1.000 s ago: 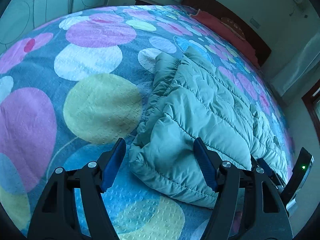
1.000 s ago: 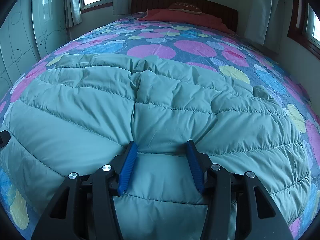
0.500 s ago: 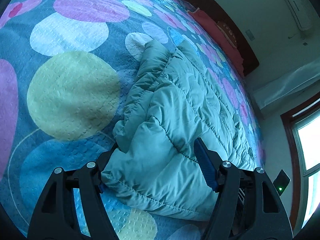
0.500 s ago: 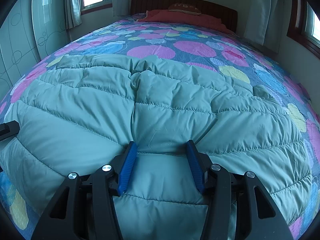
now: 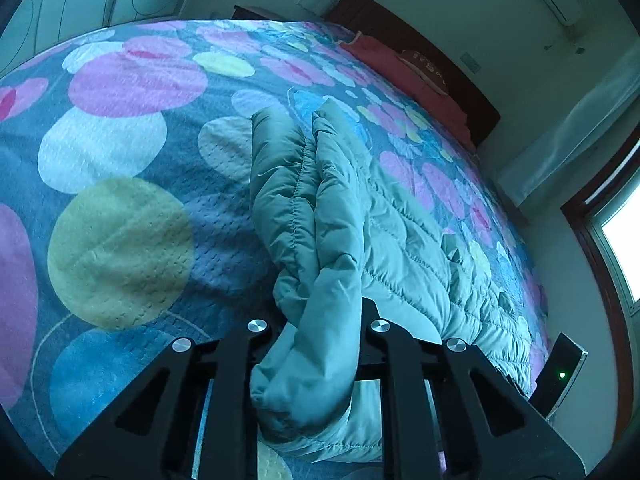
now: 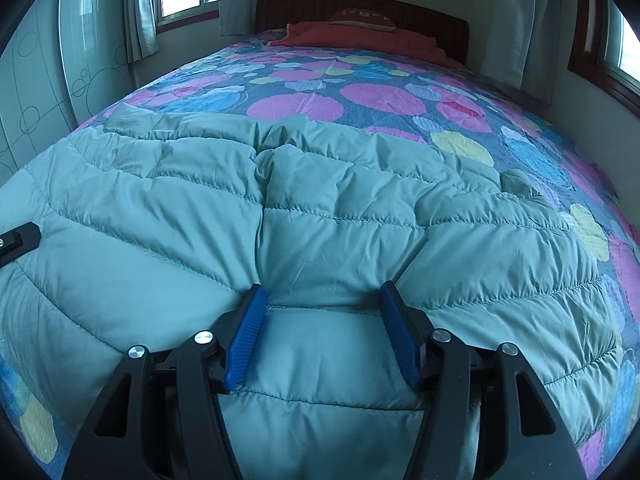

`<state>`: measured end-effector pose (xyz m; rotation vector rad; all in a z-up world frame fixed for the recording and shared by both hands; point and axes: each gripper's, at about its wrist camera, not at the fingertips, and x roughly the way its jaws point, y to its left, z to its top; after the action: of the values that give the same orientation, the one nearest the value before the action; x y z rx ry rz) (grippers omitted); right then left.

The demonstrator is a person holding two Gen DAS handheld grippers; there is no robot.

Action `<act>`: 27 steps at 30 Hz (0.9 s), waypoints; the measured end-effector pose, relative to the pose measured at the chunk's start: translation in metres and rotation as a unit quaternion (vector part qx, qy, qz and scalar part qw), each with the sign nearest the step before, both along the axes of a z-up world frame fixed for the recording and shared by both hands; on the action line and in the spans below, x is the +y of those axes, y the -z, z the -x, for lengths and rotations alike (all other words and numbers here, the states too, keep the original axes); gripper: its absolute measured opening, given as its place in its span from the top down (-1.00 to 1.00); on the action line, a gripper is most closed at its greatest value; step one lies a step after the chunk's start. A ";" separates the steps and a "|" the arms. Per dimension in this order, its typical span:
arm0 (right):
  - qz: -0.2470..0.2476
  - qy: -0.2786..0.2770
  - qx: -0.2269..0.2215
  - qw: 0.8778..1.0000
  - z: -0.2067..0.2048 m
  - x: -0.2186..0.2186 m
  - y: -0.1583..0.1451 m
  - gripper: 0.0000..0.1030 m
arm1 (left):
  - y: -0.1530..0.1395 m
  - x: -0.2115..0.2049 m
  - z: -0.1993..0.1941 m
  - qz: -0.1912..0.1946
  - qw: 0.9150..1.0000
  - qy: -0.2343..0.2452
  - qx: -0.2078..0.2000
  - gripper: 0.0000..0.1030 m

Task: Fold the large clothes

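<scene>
**Left clamped on jacket corner, right spread wide on the hem**

I've got the left gripper (image 5: 320, 336) closed onto a bunched corner of the teal puffer jacket (image 5: 360, 220). The fabric is squeezed between the two fingers and bulges out above and below them. The blue pads are hidden by the cloth, so I can't confirm contact area from that view. The gripped corner is raised off the bedspread (image 5: 120, 160) and the jacket edge trails away from it in a ridge toward the headboard (image 5: 452, 92).

The right gripper (image 6: 322, 332) is released, fingers wide apart, with both blue pads (image 6: 246, 336) visible. It sits over the near edge of the jacket (image 6: 320, 216), a quilted panel between the pads. I think the tips press into the fabric, but it is hard to tell contact from hovering here.

The jacket lies spread across the foot end of the bed, quilted side up, covering most of the width in the right view. The polka-dot bedspread (image 6: 360, 96) shows beyond it, with a red pillow (image 6: 360, 38) at the headboard. The left gripper's edge (image 6: 18, 242) pokes in at the far left of the right view.
</scene>
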<state>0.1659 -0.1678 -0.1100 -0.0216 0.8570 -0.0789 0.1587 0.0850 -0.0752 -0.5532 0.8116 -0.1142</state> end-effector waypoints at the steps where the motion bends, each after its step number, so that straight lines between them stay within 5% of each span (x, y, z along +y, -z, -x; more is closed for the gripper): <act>1: -0.008 0.001 -0.001 1.000 0.000 -0.003 -0.002 -0.24 | -0.008 -0.003 0.002 -0.006 1.000 0.003 -0.008 0.71; 15: -0.038 0.042 -0.035 0.998 0.039 -0.067 -0.041 -0.27 | -0.091 -0.100 0.021 -0.079 0.988 0.089 -0.096 0.71; 27: -0.049 0.144 -0.038 0.988 0.093 -0.184 -0.047 -0.27 | -0.080 -0.239 0.030 -0.146 0.969 0.181 -0.086 0.71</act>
<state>0.0728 -0.3520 -0.0628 0.1971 0.7815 -0.3056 0.1283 -0.1536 0.0044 -0.1102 0.7369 -0.3665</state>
